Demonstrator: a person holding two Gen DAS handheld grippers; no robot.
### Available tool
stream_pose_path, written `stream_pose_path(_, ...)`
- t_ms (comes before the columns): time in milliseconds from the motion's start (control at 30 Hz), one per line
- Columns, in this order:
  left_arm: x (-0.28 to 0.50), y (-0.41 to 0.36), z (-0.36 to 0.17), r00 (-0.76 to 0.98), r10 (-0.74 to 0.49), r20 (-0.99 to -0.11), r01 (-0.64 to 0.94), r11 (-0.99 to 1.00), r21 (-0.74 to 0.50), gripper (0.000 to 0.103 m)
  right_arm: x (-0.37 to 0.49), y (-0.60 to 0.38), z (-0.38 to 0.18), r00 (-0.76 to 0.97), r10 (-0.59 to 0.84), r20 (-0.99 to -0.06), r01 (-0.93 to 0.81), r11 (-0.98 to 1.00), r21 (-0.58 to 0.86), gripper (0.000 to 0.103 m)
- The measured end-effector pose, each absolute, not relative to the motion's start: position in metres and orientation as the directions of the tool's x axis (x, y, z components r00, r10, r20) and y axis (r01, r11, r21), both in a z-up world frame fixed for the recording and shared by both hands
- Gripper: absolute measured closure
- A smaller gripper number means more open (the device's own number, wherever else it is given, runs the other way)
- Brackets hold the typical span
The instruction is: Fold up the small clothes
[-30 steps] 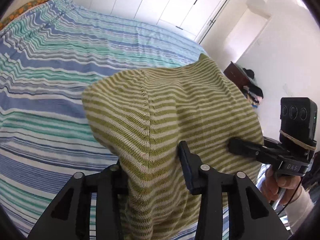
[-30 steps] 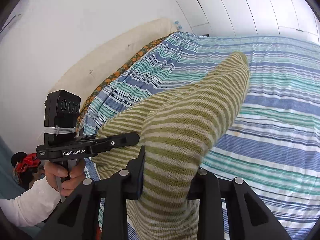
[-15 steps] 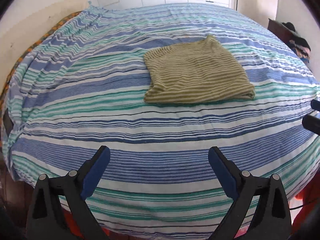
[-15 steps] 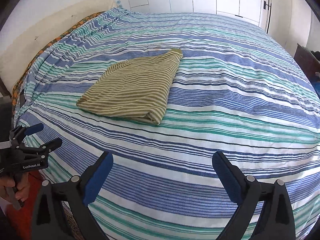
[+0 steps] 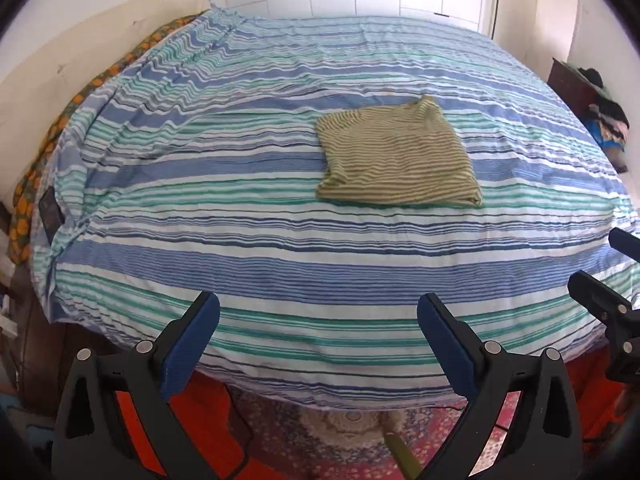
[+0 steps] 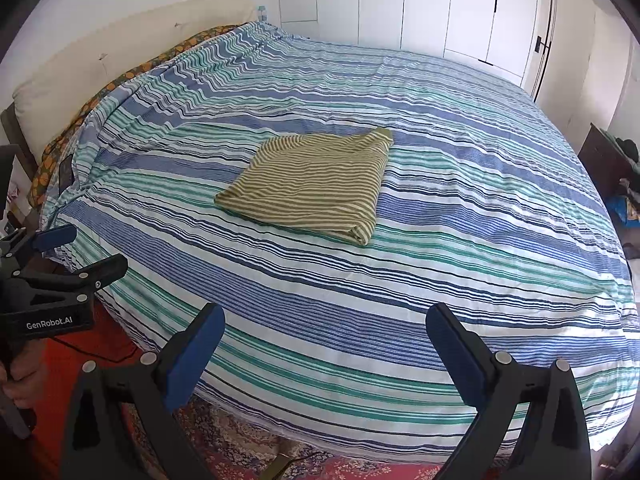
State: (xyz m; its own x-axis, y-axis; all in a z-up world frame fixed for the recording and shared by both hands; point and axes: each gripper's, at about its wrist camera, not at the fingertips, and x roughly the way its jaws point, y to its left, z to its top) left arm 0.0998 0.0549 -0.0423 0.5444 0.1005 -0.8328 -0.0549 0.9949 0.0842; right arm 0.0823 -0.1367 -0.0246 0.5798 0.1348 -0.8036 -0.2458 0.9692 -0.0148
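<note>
Olive-striped garment (image 5: pixel 396 156): folded into a flat, roughly square packet, lying on the bed (image 5: pixel 248 248) well ahead of both claws and touched by neither. Seen from the left claw (image 5: pixel 318 322) it sits forward and slightly to the right; seen from the right claw (image 6: pixel 325 330) it sits forward and slightly to the left.

Left claw: jaws spread wide, nothing between them, blue pads (image 5: pixel 192 340) facing each other over the near edge of the bed. It has just been opening.

Right claw: jaws equally wide apart and empty, likewise just opened, hanging above the near bed edge. The left claw also shows at the left margin of the right wrist view, gripped by a hand (image 6: pixel 18 386).

Bed: covered in a blue, green and white striped sheet, mildly wrinkled, with an orange-patterned cloth (image 5: pixel 30 184) along its far left side.

Patterned rug (image 5: pixel 340 436): on the floor directly beneath the claws.

White wardrobe doors (image 6: pixel 424 8): beyond the bed.

Pile of clothes (image 5: pixel 606 120): off to the far right.
</note>
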Motion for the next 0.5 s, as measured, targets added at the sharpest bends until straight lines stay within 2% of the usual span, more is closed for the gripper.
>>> stream_pose_path(167,0.091,0.053,-0.033,0.557,0.144,-0.818,-0.071,0.990,0.125,0.003,0.076,-0.133,-0.019,0.533,0.134,-0.836,-0.247,0.969,-0.002,0.003)
stream_pose_path(500,0.086,0.045,-0.026,0.519,0.124,-0.846,-0.045,0.992,0.118,0.003,0.071,-0.124,-0.005,0.487,0.100,-0.868,-0.243,0.970,-0.025,0.003)
